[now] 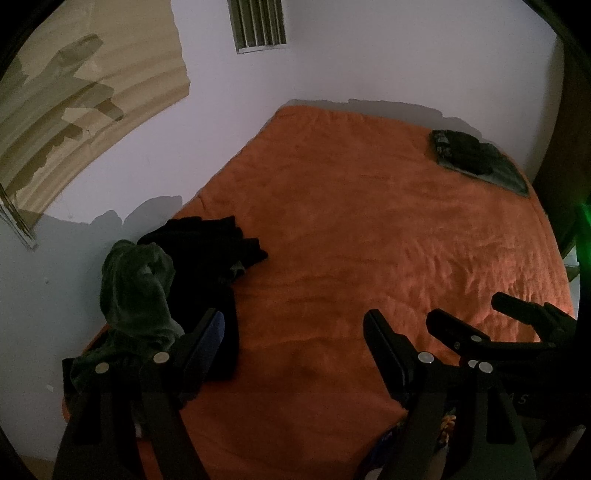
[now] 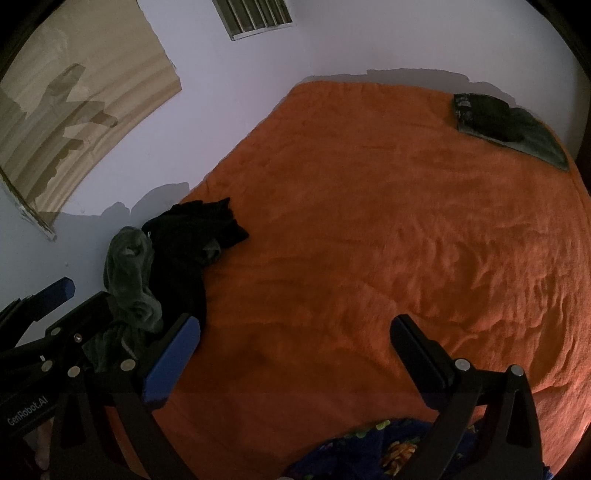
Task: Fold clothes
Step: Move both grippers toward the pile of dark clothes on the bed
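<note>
An orange blanket (image 1: pixel 351 229) (image 2: pixel 369 221) covers the bed. At its left edge lies a loose heap: a grey-green garment (image 1: pixel 136 291) (image 2: pixel 129 273) beside a black garment (image 1: pixel 214 251) (image 2: pixel 192 240). A folded dark stack (image 1: pixel 476 158) (image 2: pixel 506 122) rests at the far right corner. My left gripper (image 1: pixel 295 332) hangs open over the near blanket, nothing between its fingers. My right gripper (image 2: pixel 295 332) is open too, also holding nothing. In the left wrist view the right gripper (image 1: pixel 476 314) shows at the right; in the right wrist view the left gripper (image 2: pixel 85 293) shows at the left.
A white wall with a vent (image 1: pixel 260 24) (image 2: pixel 255 16) stands behind the bed. A beige curtain (image 1: pixel 85 107) (image 2: pixel 74 96) hangs at the upper left. A dark blue patterned cloth (image 2: pixel 376 450) lies at the near edge of the bed.
</note>
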Motion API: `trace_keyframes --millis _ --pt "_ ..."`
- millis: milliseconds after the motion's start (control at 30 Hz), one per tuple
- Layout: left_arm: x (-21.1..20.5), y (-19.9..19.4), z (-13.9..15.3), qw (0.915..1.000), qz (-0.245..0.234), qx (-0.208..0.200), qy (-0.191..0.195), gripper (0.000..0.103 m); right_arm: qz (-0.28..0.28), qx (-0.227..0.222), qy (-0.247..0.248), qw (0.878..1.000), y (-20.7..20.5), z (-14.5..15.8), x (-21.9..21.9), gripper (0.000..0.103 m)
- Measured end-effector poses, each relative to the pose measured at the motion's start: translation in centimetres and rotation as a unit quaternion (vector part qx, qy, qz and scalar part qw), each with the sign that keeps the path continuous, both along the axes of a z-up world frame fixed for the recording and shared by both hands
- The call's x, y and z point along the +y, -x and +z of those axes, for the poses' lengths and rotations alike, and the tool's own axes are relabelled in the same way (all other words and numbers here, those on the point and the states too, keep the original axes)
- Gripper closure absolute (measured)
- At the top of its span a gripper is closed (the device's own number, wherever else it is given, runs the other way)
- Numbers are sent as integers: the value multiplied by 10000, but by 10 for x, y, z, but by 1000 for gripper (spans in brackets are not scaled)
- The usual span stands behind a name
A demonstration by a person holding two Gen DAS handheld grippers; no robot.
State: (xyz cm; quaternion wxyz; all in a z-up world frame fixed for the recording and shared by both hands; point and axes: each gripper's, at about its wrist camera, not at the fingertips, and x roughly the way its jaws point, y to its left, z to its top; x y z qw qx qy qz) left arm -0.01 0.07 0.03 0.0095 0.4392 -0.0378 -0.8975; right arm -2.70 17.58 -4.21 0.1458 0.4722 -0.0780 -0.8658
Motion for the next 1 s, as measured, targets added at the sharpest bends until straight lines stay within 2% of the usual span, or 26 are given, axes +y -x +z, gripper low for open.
trace_keyframes --millis 600,933,1000 --pt "4 0 3 10000 -6 -7 45 24 -4 36 -27 10000 -3 -4 -5 0" --pt "-3 0 5 9996 7 185 -191 24 -14 80 -9 10000 -4 -3 -4 0" --pt "-5 1 5 9998 9 96 -175 24 -15 69 -8 10000 -2 -2 -4 0"
